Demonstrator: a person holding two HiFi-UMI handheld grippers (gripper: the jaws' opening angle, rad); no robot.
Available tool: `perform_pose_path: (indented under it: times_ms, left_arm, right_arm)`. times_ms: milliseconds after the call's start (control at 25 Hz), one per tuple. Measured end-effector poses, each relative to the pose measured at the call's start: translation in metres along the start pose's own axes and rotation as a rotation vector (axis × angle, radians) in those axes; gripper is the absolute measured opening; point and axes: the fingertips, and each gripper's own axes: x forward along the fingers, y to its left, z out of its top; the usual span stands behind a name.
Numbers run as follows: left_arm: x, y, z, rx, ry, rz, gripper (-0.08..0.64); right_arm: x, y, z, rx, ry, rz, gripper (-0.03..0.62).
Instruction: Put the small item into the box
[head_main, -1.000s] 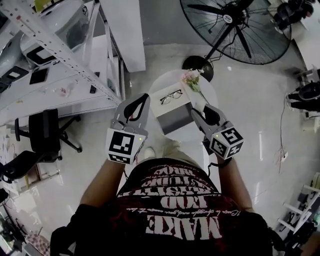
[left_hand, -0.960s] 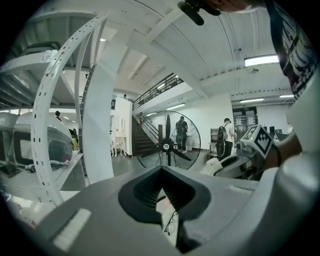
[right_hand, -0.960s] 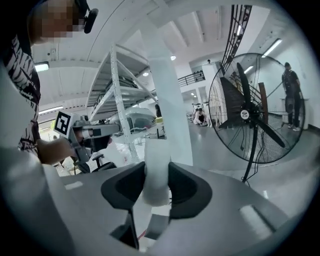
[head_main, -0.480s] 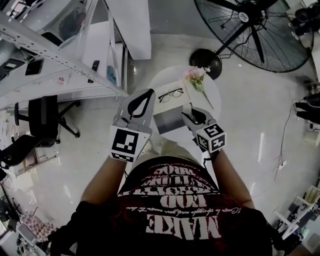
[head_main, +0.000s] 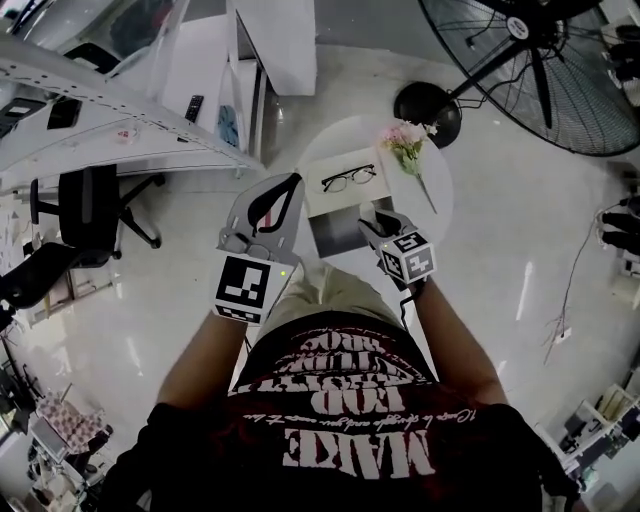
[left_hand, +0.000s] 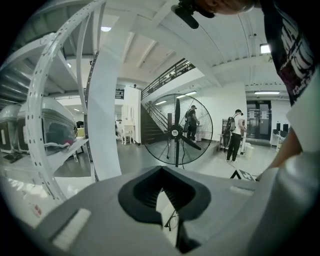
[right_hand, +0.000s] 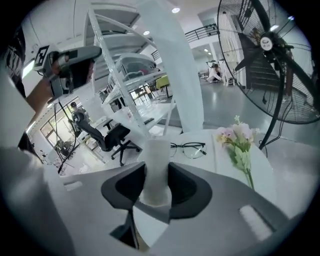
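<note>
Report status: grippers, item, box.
Left gripper shut, empty. Right gripper shut on white cylinder, beside box, not in. Glasses lie on box top.

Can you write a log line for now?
right gripper: shut on white item | left gripper: shut, empty | box: item not inside yet

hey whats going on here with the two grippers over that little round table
A person holds a gripper in each hand over a small round white table. The right gripper is shut on a small white cylinder-shaped item, held close to the box but not yet put into it. The left gripper is shut with nothing in it, beside the box. A pair of glasses lies on the box's white top, and pink flowers lie on the table.
</note>
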Motion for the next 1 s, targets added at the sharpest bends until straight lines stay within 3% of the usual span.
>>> perform_pose_path:
  times_ms: [520, 680, 1000]
  left_arm:
    - [-0.026, 0.017, -0.02, 0.008, 0.068, 0.06, 0.002]
    - [-0.032, 0.012, -0.018, 0.007, 0.065, 0.048, 0.002]
    - [-0.05, 0.01, -0.007, 0.016, 0.032, 0.021, 0.002]
  right_arm:
    - [0.062, -0.011, -0.06, -0.075, 0.18, 0.0, 0.167]
    - [0.069, -0.013, -0.074, -0.077, 0.223, -0.022, 0.249]
    - [0.052, -0.001, -0.07, -0.053, 0.199, -0.055, 0.273]
